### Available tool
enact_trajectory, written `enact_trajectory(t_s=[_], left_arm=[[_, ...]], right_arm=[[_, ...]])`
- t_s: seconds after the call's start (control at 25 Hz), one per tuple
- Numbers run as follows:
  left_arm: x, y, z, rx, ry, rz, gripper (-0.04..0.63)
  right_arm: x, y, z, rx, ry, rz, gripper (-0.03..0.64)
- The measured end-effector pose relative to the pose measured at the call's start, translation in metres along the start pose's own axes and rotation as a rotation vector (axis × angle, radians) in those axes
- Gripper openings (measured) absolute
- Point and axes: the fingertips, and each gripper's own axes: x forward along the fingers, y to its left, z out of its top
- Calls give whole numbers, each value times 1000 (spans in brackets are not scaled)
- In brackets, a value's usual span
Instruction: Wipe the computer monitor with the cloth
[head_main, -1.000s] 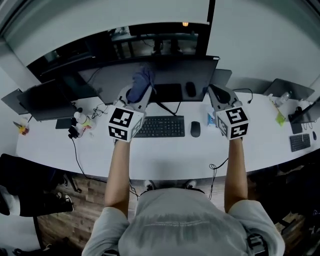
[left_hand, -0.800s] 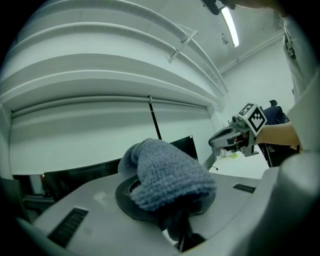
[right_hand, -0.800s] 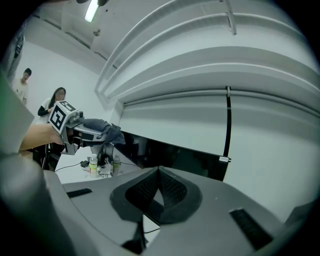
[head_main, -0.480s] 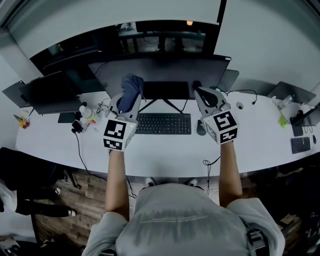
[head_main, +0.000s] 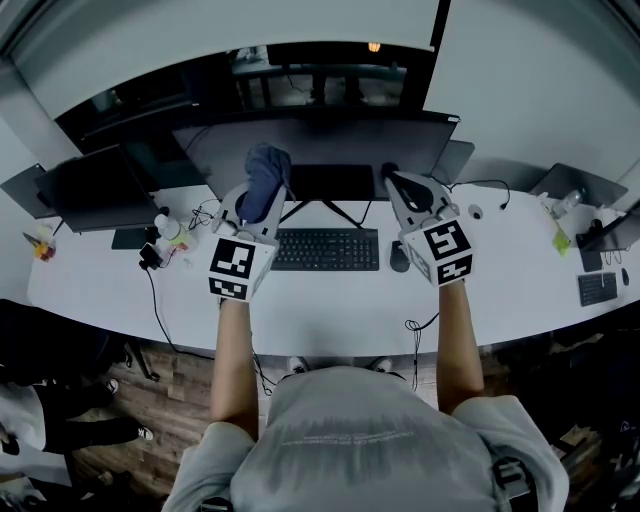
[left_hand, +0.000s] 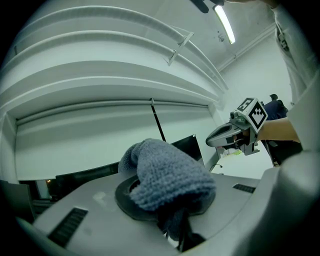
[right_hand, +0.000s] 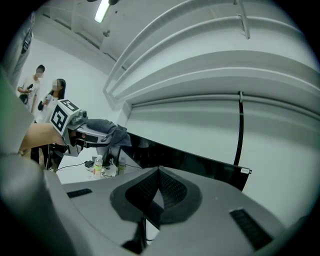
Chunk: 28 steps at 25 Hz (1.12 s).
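The wide dark monitor (head_main: 330, 145) stands at the back of the white desk (head_main: 320, 300), screen off. A blue-grey cloth (head_main: 264, 176) bulges out of my left gripper (head_main: 258, 196), which is shut on it in front of the screen's lower left. The cloth (left_hand: 167, 177) fills the left gripper view. My right gripper (head_main: 402, 190) is raised near the screen's lower right, its jaws together with nothing between them. The monitor's top edge (right_hand: 200, 162) shows in the right gripper view, along with the left gripper (right_hand: 87, 131) and cloth (right_hand: 112, 131).
A black keyboard (head_main: 326, 250) and mouse (head_main: 399, 258) lie under the monitor. A second monitor (head_main: 90, 190) stands at left, with small bottles (head_main: 165, 232) and cables beside it. Laptops sit at far right (head_main: 580, 185). Two people (right_hand: 42, 92) stand in the background.
Both grippers have drawn closer together and lifted toward the monitor's lower edge over the last second. The cloth stays clamped in the left gripper. Little moved in the last half second.
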Motion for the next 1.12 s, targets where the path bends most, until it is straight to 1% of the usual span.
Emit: enact_trajectory(t_s=[0.56, 1.12], left_arm=[[9, 1, -4, -24, 3, -4, 55], [11, 9, -9, -32, 5, 17, 55]], right_arm=[[2, -9, -9, -3, 30, -16, 0], [7, -10, -5, -10, 21, -16, 0]])
